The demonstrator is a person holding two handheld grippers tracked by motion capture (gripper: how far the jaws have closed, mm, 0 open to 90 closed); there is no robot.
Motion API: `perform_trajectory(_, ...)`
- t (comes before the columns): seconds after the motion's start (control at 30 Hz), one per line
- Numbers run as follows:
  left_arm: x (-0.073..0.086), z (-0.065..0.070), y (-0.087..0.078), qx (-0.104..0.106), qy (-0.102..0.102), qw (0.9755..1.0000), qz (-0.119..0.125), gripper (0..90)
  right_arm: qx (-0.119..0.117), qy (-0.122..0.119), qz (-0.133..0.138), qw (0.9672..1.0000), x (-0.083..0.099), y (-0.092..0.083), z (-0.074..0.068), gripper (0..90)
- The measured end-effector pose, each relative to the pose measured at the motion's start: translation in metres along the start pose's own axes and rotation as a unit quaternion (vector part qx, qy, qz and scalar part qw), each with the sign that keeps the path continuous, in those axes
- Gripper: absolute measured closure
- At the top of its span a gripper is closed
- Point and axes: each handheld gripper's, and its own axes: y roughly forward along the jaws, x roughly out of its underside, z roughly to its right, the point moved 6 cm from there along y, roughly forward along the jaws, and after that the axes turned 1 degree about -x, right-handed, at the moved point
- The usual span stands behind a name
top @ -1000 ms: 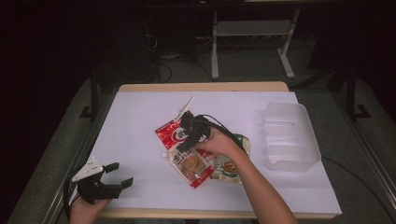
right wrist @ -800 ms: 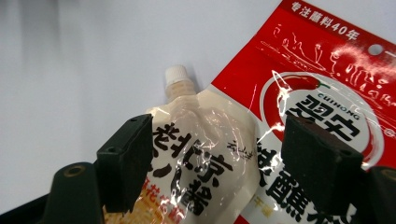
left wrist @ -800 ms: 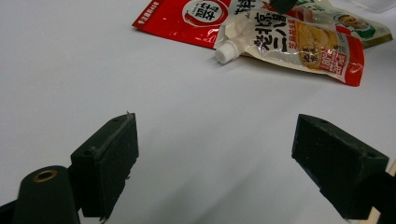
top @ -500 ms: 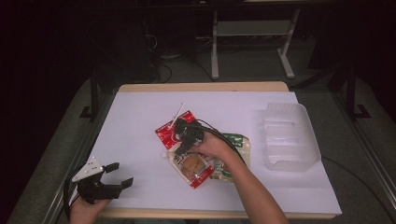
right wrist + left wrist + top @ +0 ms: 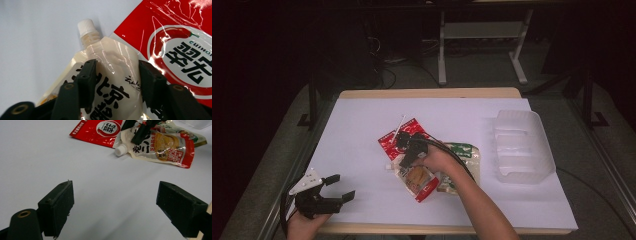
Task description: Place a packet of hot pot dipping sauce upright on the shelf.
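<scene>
**Table and what is lying on it**

A table (image 5: 362,150) with a wooden edge is being covered by a white sheet (image 5: 512,200). Near the middle, a red packet (image 5: 389,141), a spouted pouch (image 5: 422,181) and a green packet (image 5: 467,152) are lying bunched together, overlapping. A clear tray (image 5: 522,147) is sitting well apart, towards the right edge.

The right gripper (image 5: 115,75) covers the spouted pouch's (image 5: 110,62) lower print; the red packet (image 5: 180,45) runs off the frame's edge
</scene>
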Motion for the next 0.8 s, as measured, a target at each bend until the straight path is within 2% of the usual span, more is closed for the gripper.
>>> perform_trajectory(0.23,0.0,0.0,0.0,-0.001,-0.001,1.0,0.001,14.5,-0.009,-0.003,0.005,0.9999,0.0,-0.002,-0.001,68.4)
perform_trajectory(0.27,0.0,0.0,0.0,-0.001,-0.001,1.0,0.001,14.5,-0.009,-0.003,0.005,0.9999,0.0,-0.002,-0.001,68.4)
perform_trajectory(0.3,0.0,0.0,0.001,-0.001,0.0,1.0,0.001,14.5,-0.01,-0.002,0.005,0.9999,0.001,-0.003,-0.001,74.2)
perform_trajectory(0.33,0.0,0.0,0.001,-0.001,0.001,1.0,-0.001,14.5,-0.01,-0.003,0.005,0.9999,0.001,-0.003,-0.001,76.0)
perform_trajectory(0.47,0.0,0.0,0.001,-0.001,0.002,1.0,0.0,14.5,-0.011,-0.004,0.005,0.9999,0.001,-0.003,-0.001,81.0)
perform_trajectory(0.63,0.0,0.0,0.001,-0.001,0.001,1.0,0.0,14.5,-0.026,-0.004,0.008,0.9996,0.001,-0.006,-0.001,88.1)
perform_trajectory(0.8,0.0,-0.001,0.001,-0.003,-0.001,1.0,0.0,14.5,-0.032,-0.003,0.014,0.9994,0.003,-0.014,0.0,89.0)
